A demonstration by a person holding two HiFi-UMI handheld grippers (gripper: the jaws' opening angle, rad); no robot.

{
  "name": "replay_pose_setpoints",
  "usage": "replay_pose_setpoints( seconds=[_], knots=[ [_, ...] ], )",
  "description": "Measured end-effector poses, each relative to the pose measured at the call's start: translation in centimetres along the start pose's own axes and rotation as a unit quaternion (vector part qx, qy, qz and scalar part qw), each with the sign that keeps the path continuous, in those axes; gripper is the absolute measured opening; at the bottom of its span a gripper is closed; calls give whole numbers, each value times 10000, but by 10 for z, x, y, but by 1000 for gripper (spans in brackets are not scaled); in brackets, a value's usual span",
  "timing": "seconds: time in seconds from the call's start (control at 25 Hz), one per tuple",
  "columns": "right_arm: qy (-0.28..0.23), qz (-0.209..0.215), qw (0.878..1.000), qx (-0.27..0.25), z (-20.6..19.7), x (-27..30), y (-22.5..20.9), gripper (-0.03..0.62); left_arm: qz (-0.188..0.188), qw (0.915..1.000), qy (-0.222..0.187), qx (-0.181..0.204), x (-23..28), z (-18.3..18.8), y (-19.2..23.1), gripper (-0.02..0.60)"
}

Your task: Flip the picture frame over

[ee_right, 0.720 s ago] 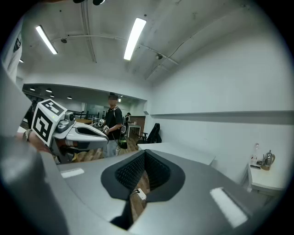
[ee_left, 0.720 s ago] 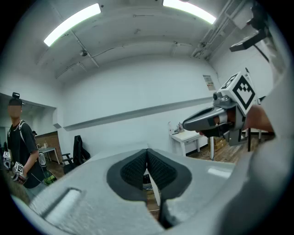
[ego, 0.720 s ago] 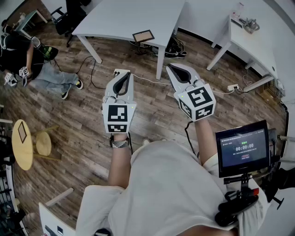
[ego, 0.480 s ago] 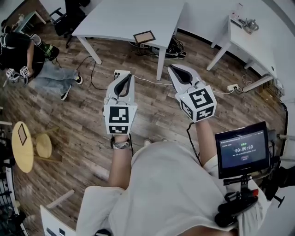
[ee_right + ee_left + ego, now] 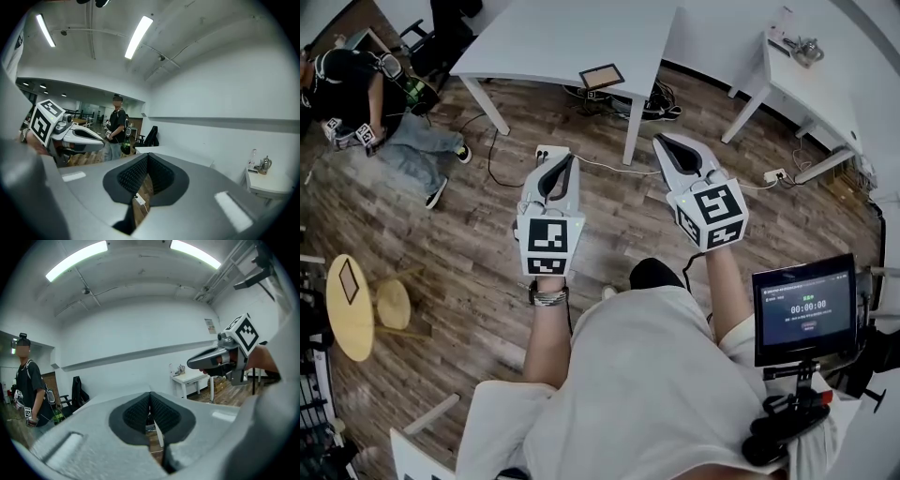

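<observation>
Both units — left gripper (image 5: 563, 161) and right gripper (image 5: 662, 142) — were clenched empty, well short of the picture frame (image 5: 602, 76) at twelve o'clock; arriving unopened risked shoving it away.

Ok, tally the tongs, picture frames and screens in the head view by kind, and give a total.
Tongs: 2, the left tongs and the right tongs, both shut and empty.
Picture frames: 2, a picture frame on the white table and a second frame on the round table.
Screens: 1, the screen.
Total: 5.
</observation>
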State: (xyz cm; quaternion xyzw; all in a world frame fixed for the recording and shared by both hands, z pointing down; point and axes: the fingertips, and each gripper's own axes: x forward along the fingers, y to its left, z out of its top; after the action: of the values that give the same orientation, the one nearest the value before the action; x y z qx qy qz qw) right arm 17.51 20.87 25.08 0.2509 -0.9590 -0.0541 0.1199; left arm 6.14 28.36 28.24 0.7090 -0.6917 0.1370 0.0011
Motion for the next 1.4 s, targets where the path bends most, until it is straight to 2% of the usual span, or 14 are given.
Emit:
replay_pose_setpoints(
  seconds=[0.68,0.92,1.16,1.4],
  knots=[
    [-88,-80,9999,40,0,0,-7,23,22,10000,4,57,-3,6,-1,5],
    [96,-41,9999,17,-27,68,-80,32,73,9998,181,-11,90,-1,17,5],
    [365,152,9992,-73,-47,133,-132,58,201,9988,440,-72,152,-1,40,5],
    [507,321,9972,-442,-72,145,-138,66,517,9977,384,-204,155,-10,43,5]
  ],
)
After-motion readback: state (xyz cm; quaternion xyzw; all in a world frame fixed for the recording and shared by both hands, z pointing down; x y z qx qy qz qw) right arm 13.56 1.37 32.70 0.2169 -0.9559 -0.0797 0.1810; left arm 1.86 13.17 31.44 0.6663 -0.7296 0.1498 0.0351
